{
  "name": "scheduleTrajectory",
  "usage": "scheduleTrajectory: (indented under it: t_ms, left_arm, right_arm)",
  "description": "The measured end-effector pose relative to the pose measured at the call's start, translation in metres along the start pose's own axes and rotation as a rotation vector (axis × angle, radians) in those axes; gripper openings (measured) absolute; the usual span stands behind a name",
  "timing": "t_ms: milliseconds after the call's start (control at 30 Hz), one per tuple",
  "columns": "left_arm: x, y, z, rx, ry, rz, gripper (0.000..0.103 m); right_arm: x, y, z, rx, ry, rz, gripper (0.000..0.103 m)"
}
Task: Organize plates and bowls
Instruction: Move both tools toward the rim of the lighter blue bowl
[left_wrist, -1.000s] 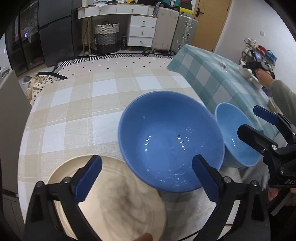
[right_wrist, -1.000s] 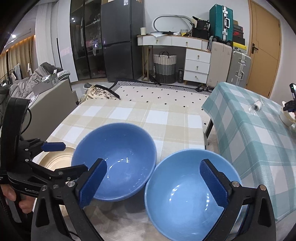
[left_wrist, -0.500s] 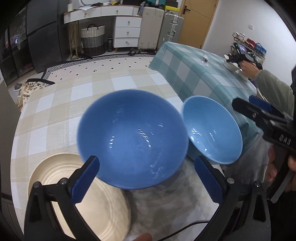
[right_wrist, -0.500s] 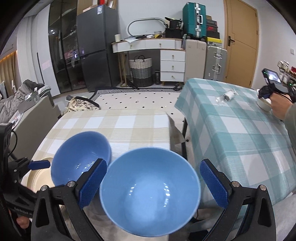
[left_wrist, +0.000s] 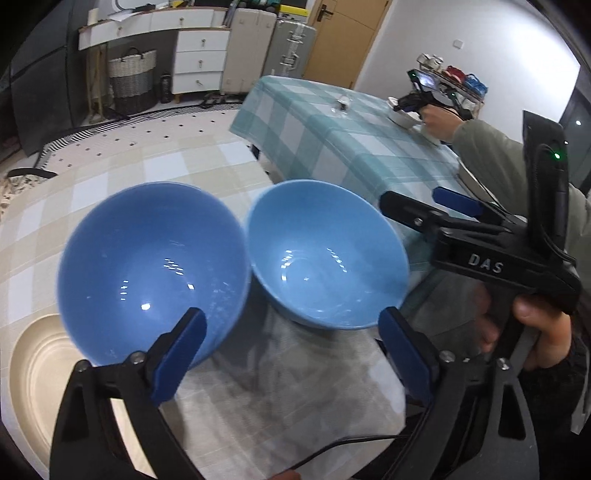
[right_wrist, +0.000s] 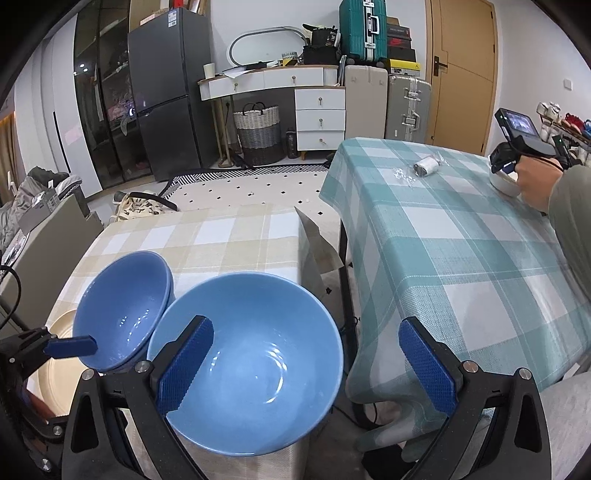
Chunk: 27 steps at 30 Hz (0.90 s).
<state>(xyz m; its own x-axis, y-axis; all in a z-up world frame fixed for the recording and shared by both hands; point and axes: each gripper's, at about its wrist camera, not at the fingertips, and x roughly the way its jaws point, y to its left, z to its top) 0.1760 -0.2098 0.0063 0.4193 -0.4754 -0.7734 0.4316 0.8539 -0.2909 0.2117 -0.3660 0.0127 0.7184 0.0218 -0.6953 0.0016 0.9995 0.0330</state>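
Two blue bowls stand side by side at the near edge of a beige checked table (left_wrist: 155, 173). The darker bowl (left_wrist: 151, 266) (right_wrist: 122, 310) is on the left, the lighter bowl (left_wrist: 327, 254) (right_wrist: 251, 362) on the right, almost touching. A cream plate (left_wrist: 40, 373) (right_wrist: 61, 369) lies left of them, partly under the darker bowl. My left gripper (left_wrist: 291, 354) is open just in front of the two bowls. My right gripper (right_wrist: 303, 369) is open, its left finger over the lighter bowl, and it also shows in the left wrist view (left_wrist: 432, 206).
A second table with a teal checked cloth (right_wrist: 443, 229) stands to the right across a narrow gap. Another person's hand with a gripper (right_wrist: 524, 158) works there at a white dish. Drawers, a basket (right_wrist: 258, 129), suitcases and a fridge line the back wall.
Both grippers have swung to the right. The bowls now lie further left in both views. Both grippers stay open.
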Motion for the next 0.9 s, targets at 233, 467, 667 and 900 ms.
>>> scheduleTrajectory:
  t_ms: [233, 467, 667, 900]
  left_arm:
    - [0.015, -0.009, -0.002, -0.013, 0.047, -0.041, 0.07]
    - [0.03, -0.012, -0.001, -0.045, 0.06, -0.04, 0.069]
    - [0.043, -0.012, 0.002, -0.057, 0.067, 0.0, 0.069]
    - [0.052, -0.008, 0.007, -0.075, 0.065, 0.028, 0.066]
  right_arm:
    - [0.003, -0.01, -0.004, 0.026, 0.011, -0.001, 0.102]
    - [0.016, -0.011, -0.009, 0.022, 0.048, 0.002, 0.102]
    - [0.03, -0.024, -0.017, 0.057, 0.099, -0.001, 0.093]
    - [0.048, -0.026, -0.027, 0.042, 0.17, 0.015, 0.058]
